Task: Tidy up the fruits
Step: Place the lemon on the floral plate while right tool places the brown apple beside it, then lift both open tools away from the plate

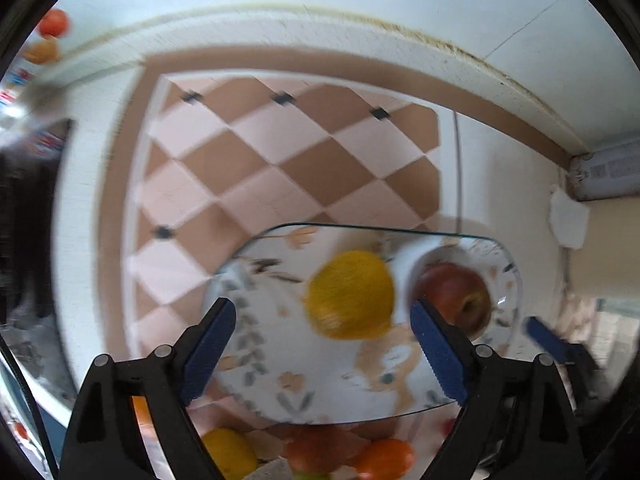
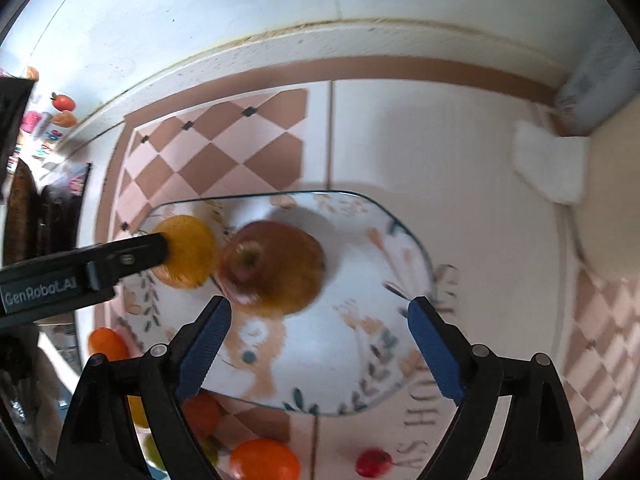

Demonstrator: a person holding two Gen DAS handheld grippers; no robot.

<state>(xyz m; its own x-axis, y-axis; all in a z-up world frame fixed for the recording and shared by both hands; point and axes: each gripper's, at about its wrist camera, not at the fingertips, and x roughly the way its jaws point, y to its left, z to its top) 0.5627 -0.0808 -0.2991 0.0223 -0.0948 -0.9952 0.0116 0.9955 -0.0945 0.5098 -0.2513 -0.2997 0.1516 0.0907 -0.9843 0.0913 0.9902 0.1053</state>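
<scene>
Two views look straight down on a flowered glass plate [image 1: 280,380] over a tiled floor [image 1: 260,152]. Left tongs [image 1: 324,354] gape wide, gripping nothing; a yellow lemon [image 1: 350,294] lies on the plate at their 12 o'clock. Right tongs [image 2: 320,350] also gape, empty; a red apple [image 2: 276,266] lies at their 11 o'clock, beside the lemon. More fruit [image 2: 264,460] lies below the plate at 6 o'clock.
</scene>
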